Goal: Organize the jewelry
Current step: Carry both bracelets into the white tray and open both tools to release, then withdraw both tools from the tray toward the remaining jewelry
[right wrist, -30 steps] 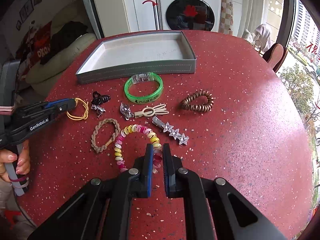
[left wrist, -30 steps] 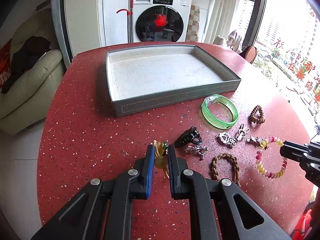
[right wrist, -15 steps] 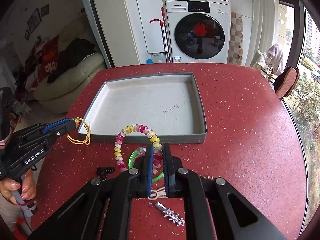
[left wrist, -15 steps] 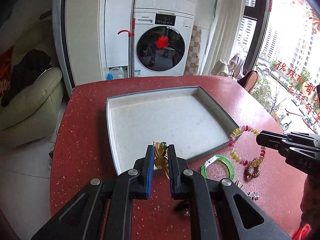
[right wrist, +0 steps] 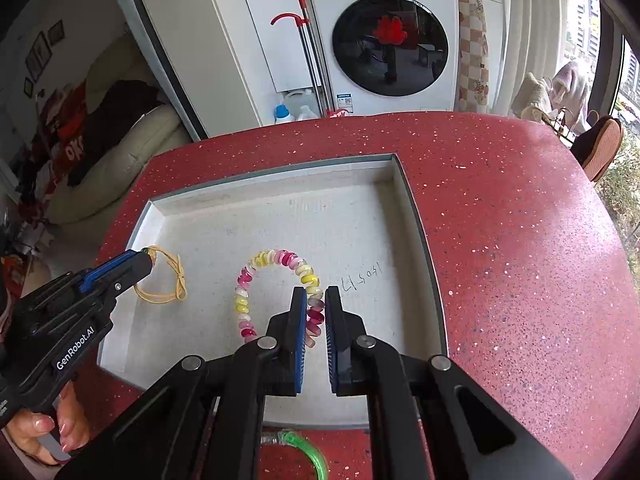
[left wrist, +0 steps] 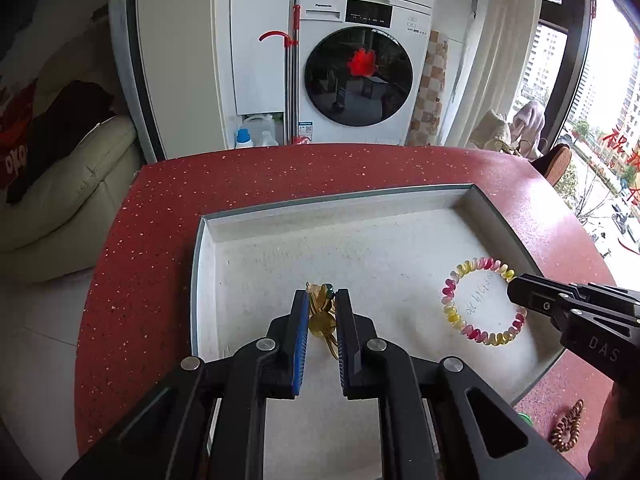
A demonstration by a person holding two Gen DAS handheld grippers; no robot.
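A grey tray (left wrist: 204, 264) (right wrist: 416, 216) with a pale lining lies on the red speckled table. My left gripper (left wrist: 322, 304) (right wrist: 150, 258) hangs over the tray's left half, shut on a yellow cord bracelet (left wrist: 322, 322) (right wrist: 164, 286) with a small green charm. Over the tray's right half, my right gripper (right wrist: 316, 304) (left wrist: 514, 286) is shut on a pink, yellow and white beaded bracelet (right wrist: 256, 276) (left wrist: 460, 320), which dangles as a ring above the lining. Both bracelets are clear of the tray floor as far as I can tell.
A green bangle (right wrist: 308, 452) and a brown coiled hair tie (left wrist: 566, 430) lie on the table (right wrist: 520, 240) just in front of the tray. A person's hand (right wrist: 36, 428) holds the left gripper. A washing machine (left wrist: 360, 68) and a sofa (left wrist: 68, 184) stand beyond the table.
Both grippers have carried their bracelets away from the jewelry pile and forward over the tray. The loose pieces have dropped out of view below the near tray wall.
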